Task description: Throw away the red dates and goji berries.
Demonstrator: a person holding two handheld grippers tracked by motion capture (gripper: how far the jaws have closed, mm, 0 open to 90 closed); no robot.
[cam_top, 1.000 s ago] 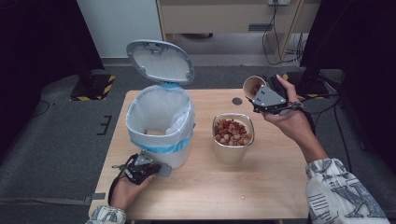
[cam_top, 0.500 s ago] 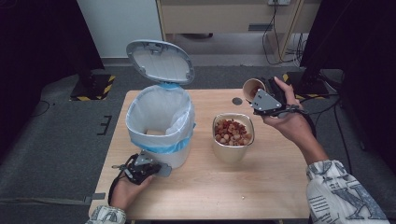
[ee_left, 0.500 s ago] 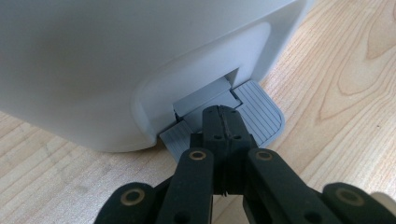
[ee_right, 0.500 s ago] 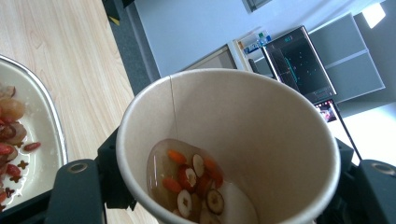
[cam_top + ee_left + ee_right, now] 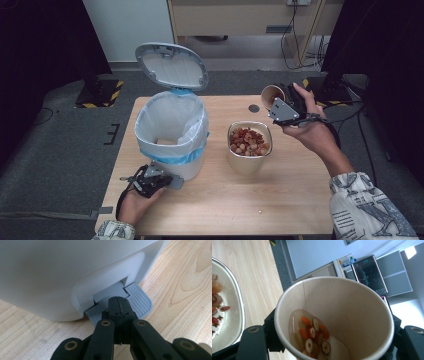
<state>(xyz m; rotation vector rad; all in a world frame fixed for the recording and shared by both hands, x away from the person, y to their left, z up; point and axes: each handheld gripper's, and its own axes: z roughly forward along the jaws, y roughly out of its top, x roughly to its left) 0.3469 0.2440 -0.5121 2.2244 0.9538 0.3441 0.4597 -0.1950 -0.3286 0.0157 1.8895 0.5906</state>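
Note:
A white pedal bin with a blue-edged liner stands on the left of the table, its lid swung up. My left gripper is shut, its closed tips pressing on the grey foot pedal at the bin's base. My right gripper is raised above the table's far right, shut on a brown paper cup tipped toward the left. The cup keeps a little liquid with red berries and mushroom slices at its bottom. A metal bowl of the same food sits between the bin and that hand.
A small dark round spot lies on the wooden table behind the bowl. A pale lump rests inside the bin liner. Cabinets and cables stand beyond the far edge.

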